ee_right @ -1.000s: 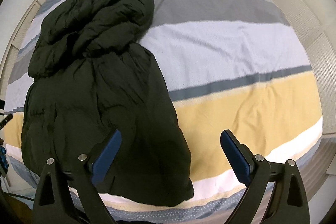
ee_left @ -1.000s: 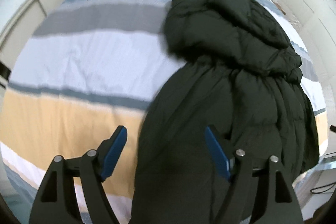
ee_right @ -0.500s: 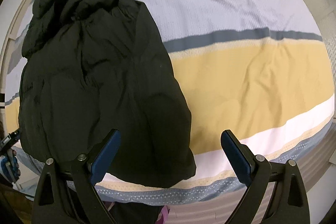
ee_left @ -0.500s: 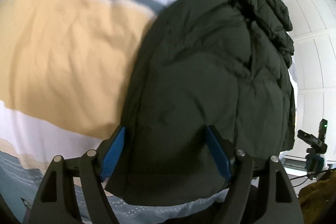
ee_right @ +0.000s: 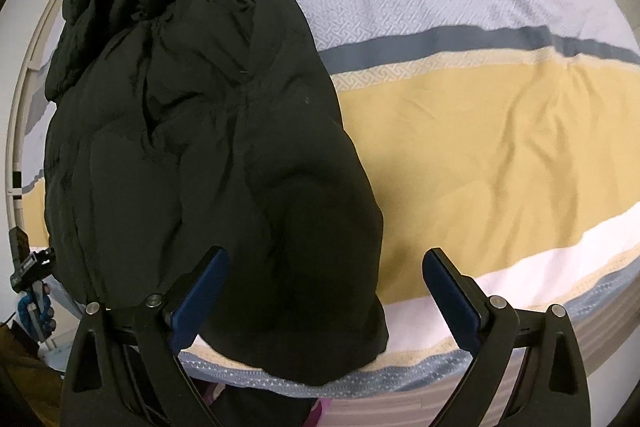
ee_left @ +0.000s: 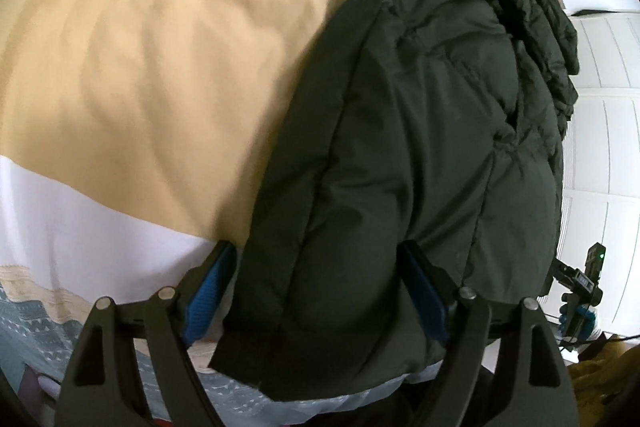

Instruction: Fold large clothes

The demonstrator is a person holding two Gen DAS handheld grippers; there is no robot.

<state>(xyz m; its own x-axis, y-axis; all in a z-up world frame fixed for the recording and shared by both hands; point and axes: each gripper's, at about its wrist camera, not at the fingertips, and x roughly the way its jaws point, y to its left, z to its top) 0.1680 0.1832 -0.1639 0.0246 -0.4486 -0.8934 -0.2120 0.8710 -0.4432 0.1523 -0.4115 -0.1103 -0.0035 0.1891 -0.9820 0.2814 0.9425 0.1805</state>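
A dark puffy jacket lies lengthwise on the striped bed, its hem at the near edge and its bunched hood at the far end. It also shows in the right wrist view. My left gripper is open, its blue-padded jaws on either side of the jacket's hem at the hem's left corner. My right gripper is open, low over the hem's right corner, with the jacket edge between its jaws.
The striped bedspread has yellow, white, grey and blue bands, seen also in the right wrist view. White cupboard doors stand to one side of the bed. A small device on a stand is near the bed's corner.
Both grippers have dropped and moved in toward the jacket's hem at the near bed edge. The left gripper's jaws now straddle the hem. Both stay open.
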